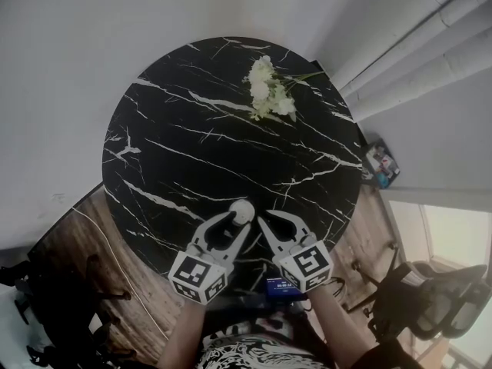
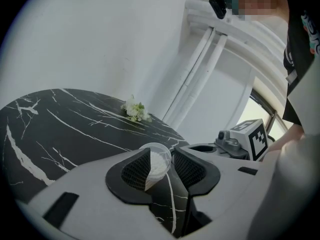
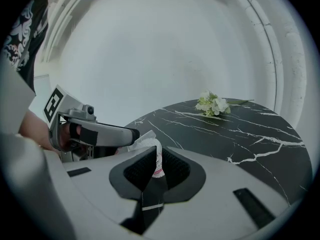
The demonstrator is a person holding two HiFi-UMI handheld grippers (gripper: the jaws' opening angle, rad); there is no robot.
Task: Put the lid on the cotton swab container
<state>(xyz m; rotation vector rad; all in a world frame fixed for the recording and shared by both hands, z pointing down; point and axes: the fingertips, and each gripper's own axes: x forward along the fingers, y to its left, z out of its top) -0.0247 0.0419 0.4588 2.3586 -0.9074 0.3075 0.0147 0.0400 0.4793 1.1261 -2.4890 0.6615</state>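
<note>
While the left gripper [image 1: 240, 220] is clamping the cotton swab container [image 1: 242, 211] at the lower centre of the head view, the right gripper [image 1: 267, 223] is sitting just beside it on the right, the two sets of tips almost meeting. In the left gripper view the container [image 2: 159, 159] is showing as a clear little cup, upright, mouth facing up, with white cotton filling it; its rim is spanning the gap from one pad to the other, so I'm reading that as a real grip and not a loose cradle. It's being held close over the near edge of the black marble table [image 1: 192, 129].

In the right gripper view the jaws are nearly together, pinching a thin white piece with a pink band. That's looking like the lid [image 3: 158, 161], and it's standing on edge between the pads, not lying flat. A crinkled white shape is peeking out just behind it; I can't tell whether that's the container or a wrapper.

So here's what the next move is hanging on: the lid is sitting to the right of the open mouth and turned the wrong way. To my eye the right gripper is needing to tip it level and slide it left over the rim. The risk is a skewed lid catching one side of the cup.

The flowers [image 1: 269, 91] are lying well apart at the upper centre.
</note>
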